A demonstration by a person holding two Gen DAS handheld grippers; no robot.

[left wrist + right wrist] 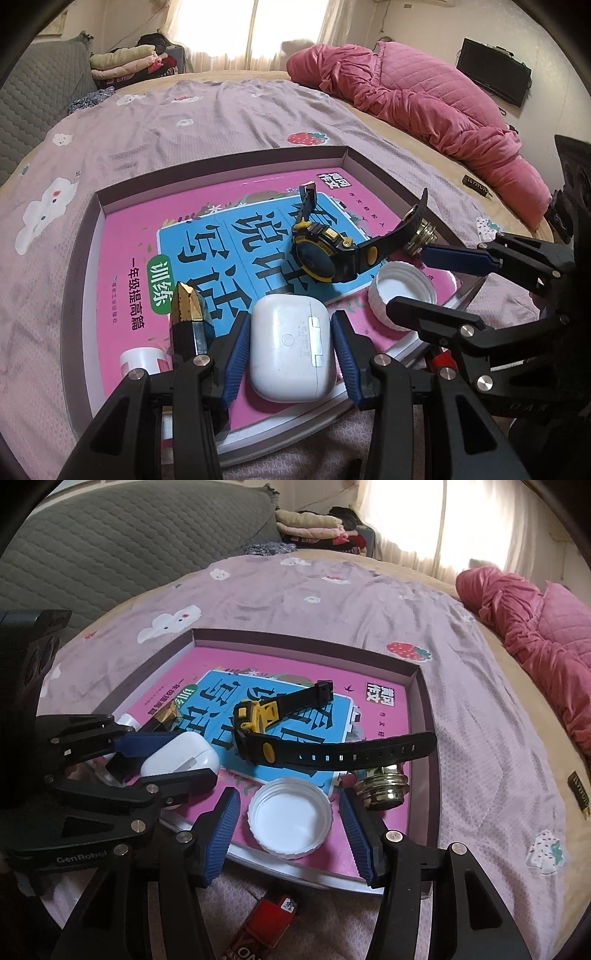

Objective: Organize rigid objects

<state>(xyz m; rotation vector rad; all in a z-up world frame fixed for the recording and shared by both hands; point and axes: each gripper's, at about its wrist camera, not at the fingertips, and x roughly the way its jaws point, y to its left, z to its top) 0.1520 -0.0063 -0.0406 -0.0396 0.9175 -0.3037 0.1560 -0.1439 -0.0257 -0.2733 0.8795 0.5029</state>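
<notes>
Left tool (290,352), right tool (290,834): black linkages, silver rivets, ribbed blue pads ("GenRobot" lettering).

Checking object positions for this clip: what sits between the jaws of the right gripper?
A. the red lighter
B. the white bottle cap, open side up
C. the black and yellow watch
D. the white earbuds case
B: in the right wrist view the white bottle cap lies open side up on the pink book between the blue pads of the right gripper, with a gap showing on each side.
</notes>
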